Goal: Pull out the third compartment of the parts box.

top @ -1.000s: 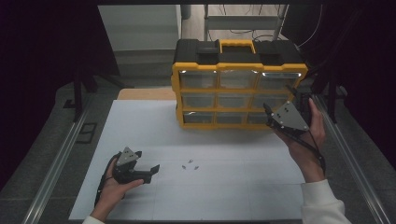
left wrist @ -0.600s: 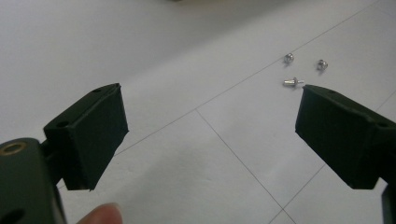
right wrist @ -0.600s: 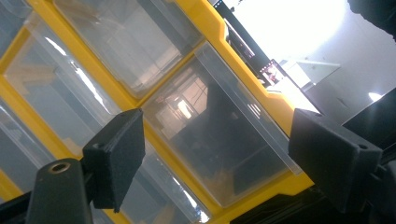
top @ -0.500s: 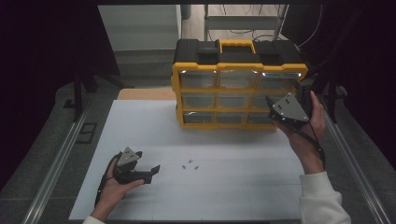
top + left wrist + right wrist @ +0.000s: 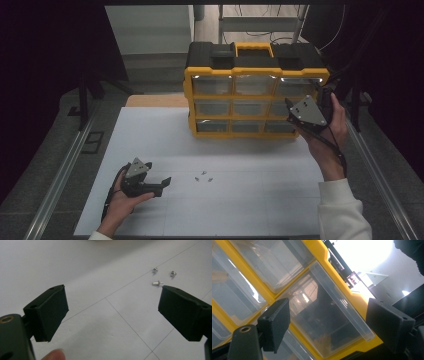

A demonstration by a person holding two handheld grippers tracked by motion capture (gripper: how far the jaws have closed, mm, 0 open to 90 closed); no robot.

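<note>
Screws [image 5: 158, 283], three tiny, light, slippery bits mid-desk just right of your gaping left gripper [image 5: 112, 312], want pinching across the shank, while your right gripper [image 5: 328, 322], fingers wide, faces the organizer's right-hand clear drawer [image 5: 329, 315].

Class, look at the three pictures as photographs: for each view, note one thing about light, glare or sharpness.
High view: dark surroundings, while the white table is evenly lit and glare strips sit along the organiser top drawers. Left gripper view: the three small screws are fairly sharp, the near black jaws and fingertip soft. Right gripper view: a blown-out bright patch top right, reflections on the clear drawer, slight blur.
</note>
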